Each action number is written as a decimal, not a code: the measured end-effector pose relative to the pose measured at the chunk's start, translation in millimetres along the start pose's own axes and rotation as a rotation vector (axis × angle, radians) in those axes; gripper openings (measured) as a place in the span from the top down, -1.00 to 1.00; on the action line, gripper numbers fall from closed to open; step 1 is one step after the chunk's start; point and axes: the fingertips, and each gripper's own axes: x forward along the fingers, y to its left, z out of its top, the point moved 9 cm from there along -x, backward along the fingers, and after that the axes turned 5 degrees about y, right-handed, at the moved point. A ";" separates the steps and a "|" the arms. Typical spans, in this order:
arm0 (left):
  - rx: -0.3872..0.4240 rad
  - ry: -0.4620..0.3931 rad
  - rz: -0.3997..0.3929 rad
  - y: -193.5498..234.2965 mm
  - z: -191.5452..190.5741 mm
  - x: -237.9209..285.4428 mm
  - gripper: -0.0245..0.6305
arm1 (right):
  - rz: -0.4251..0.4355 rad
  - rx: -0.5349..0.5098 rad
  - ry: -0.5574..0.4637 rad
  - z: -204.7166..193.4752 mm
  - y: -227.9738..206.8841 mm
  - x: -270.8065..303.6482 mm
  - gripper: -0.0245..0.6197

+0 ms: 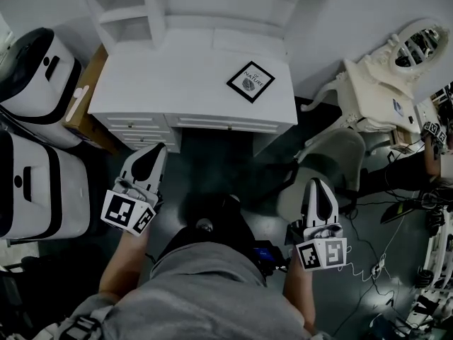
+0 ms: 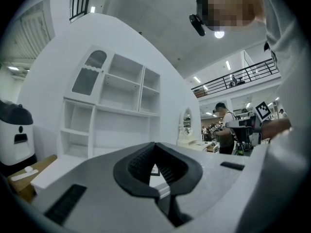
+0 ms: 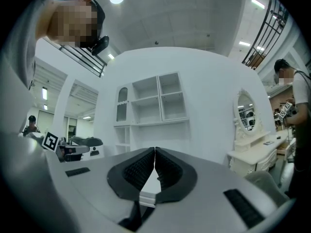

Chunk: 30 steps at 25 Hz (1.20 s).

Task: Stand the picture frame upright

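Picture frame (image 1: 250, 81): lies flat and face up on the counter (image 1: 177, 76), toward the counter's right end, turned cornerwise to the front edge. It has a black border with a pale print inside.
Counter: white, with drawers along its front and open shelves (image 1: 141, 6) rising at its back. The rest of its top is bare.
Left gripper (image 1: 156, 149): just short of the counter's front edge, at the left part, pointing level toward it and well apart from the frame.
Left fingers (image 2: 138, 164): closed tip to tip, with nothing between them.
Right gripper (image 1: 318, 184): in front of the counter's right corner, farther back from the front edge than the left one, beside a pale chair (image 1: 340, 154).
Right fingers (image 3: 136, 171): pressed together and empty.
Step in hand: this looks like the approach. Neither gripper has reached the counter top and the frame is untouched.
Next move: probably both grippers go over the counter's front edge to the frame. The fingers must part before they can take an edge. One gripper could lift the far edge while the other steadies the near edge against the counter.
Needs care: a flat frame gives little to pinch, so an edge may have to be tipped up first. No view shows whether the frame has a back stand.
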 end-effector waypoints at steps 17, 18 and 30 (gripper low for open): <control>-0.011 0.028 0.068 27.9 8.7 112.5 0.91 | 0.089 0.043 0.004 7.3 -84.9 136.7 0.84; -0.010 0.029 0.073 30.2 10.0 122.5 0.91 | 0.093 0.045 0.004 8.3 -92.1 146.6 0.84; -0.005 0.025 0.120 38.0 22.0 242.9 0.91 | 0.164 0.052 0.019 16.2 -183.1 251.7 0.84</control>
